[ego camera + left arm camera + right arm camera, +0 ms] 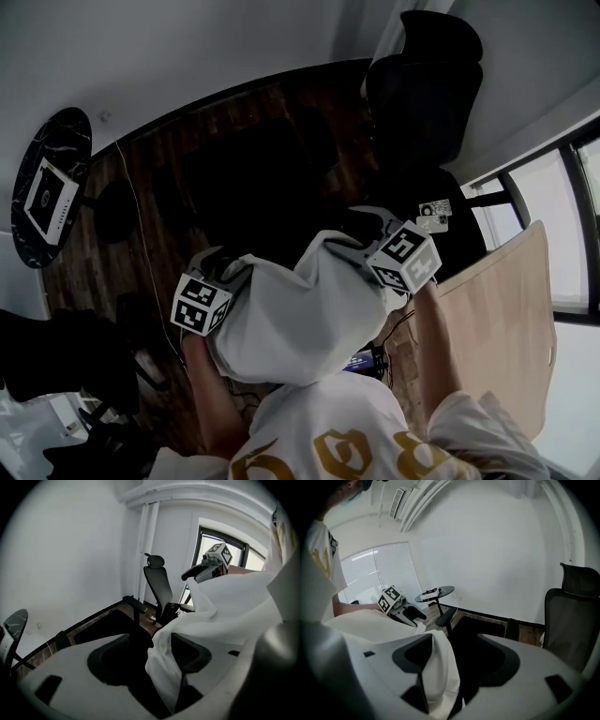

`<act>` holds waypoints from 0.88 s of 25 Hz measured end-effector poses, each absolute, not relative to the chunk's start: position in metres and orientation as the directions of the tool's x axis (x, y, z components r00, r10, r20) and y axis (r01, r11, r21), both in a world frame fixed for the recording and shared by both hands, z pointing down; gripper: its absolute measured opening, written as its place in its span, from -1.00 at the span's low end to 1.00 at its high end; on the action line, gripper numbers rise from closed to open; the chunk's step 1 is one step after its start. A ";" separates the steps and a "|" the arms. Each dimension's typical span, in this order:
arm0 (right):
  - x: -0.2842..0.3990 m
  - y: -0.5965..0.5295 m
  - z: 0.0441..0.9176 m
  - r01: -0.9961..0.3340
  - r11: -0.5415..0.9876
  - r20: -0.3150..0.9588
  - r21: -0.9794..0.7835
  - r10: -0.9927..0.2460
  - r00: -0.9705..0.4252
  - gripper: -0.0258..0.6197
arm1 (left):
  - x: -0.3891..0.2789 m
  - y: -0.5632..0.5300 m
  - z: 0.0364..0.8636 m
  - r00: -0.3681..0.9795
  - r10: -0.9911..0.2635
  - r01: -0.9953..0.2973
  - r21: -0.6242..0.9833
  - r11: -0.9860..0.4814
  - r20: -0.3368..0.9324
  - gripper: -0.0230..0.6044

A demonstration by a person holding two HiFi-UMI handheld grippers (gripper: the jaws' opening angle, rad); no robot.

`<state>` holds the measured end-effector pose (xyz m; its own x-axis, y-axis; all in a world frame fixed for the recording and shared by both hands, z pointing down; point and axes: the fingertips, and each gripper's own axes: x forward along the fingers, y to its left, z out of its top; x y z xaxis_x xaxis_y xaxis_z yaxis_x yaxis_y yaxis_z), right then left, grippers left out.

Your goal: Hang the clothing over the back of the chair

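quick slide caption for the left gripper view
Left gripper, jaws apart, white clothing draped between them, black office chair ahead

The clothing (300, 323) is white, the chair (424, 98) black. The cube (201, 305) on my left claw (152, 644) and the cube (405, 258) on my right claw (454, 646) show black-and-white squares. The floor (169, 159) is brown wood, my shirt (328, 422) white with gold print.

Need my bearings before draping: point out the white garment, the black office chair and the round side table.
white garment (300, 323), head view, middle of the bunched cloth.
black office chair (422, 112), head view, its backrest.
round side table (70, 136), head view, bare dark top.
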<state>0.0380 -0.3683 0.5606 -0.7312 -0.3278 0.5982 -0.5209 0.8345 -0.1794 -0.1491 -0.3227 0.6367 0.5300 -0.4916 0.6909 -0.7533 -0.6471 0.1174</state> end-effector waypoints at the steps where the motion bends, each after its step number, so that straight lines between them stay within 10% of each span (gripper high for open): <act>1: 0.039 -0.368 0.560 -0.519 0.837 0.597 -0.175 -0.329 -0.732 0.01 | -0.150 -0.322 0.635 0.538 -0.494 -0.758 0.135 -0.638 0.683 0.01; 17: 0.039 -0.349 0.456 -0.542 0.822 0.336 -0.171 -0.469 -0.817 0.05 | -0.176 -0.305 0.544 0.644 -0.660 -0.763 0.265 -0.589 0.388 0.26; 22: 0.018 -0.312 0.443 -0.472 0.879 0.359 -0.060 -0.423 -0.832 -0.27 | -0.183 -0.291 0.504 0.598 -0.741 -0.800 0.179 -0.572 0.304 0.26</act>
<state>0.0181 -0.3117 0.4430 -0.8320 -0.4227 0.3592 -0.4725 0.8793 -0.0597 -0.1827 -0.2907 0.5038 0.5984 -0.7413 0.3039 -0.8001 -0.5725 0.1791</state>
